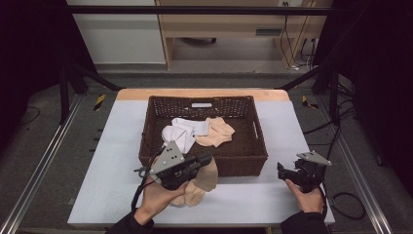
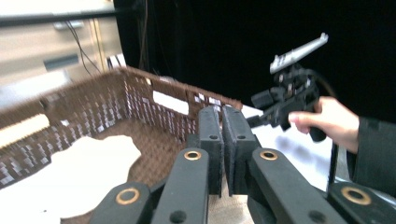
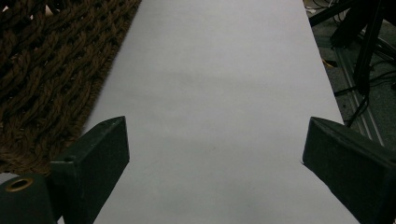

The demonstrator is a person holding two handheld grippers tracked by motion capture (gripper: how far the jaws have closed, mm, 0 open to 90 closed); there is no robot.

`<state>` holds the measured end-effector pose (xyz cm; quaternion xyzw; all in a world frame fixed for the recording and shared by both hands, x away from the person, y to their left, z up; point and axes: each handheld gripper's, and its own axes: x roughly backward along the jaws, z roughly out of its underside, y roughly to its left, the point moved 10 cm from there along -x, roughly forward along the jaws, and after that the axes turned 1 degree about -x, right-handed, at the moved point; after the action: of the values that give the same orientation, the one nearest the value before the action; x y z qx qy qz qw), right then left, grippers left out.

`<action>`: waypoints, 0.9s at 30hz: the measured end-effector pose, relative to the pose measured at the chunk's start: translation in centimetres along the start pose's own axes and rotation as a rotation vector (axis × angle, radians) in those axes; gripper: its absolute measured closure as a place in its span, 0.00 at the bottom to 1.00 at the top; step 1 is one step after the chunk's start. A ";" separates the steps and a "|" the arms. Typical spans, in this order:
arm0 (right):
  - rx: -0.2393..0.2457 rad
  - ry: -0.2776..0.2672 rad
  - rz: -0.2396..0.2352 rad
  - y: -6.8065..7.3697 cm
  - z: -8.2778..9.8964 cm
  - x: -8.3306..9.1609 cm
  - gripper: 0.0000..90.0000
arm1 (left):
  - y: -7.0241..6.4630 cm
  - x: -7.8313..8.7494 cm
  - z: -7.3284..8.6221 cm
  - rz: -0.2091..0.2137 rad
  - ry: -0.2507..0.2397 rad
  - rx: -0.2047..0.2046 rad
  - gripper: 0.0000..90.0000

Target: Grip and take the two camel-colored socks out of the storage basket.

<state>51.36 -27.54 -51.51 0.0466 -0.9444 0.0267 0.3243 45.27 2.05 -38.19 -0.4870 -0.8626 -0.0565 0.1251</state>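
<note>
At the basket's (image 1: 204,161) near wall, left claw (image 1: 207,158) pinches a beige sock (image 1: 207,178) hanging downward; right claw (image 1: 281,170) gapes.

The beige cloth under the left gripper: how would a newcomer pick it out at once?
Start at the dark brown woven basket in the middle of the white table. Just outside its near wall, beneath the left gripper, lies the peach-beige cloth piece. Unlike the white cloth and the other beige cloth, it lies outside the basket.
</note>
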 end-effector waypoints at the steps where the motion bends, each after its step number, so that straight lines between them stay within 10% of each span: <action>1: 0.000 0.000 0.000 0.0 0.0 0.0 0.08 | -0.1 -0.3 0.5 0.005 0.013 0.004 0.97; 27: 0.002 0.007 -0.001 0.1 0.1 -0.1 0.08 | -0.6 -5.9 13.1 0.040 0.332 0.035 0.92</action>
<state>51.33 -27.41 -51.62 0.0474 -0.9432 0.0273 0.3276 45.57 -0.29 -52.41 -0.4858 -0.8210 -0.1188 0.2754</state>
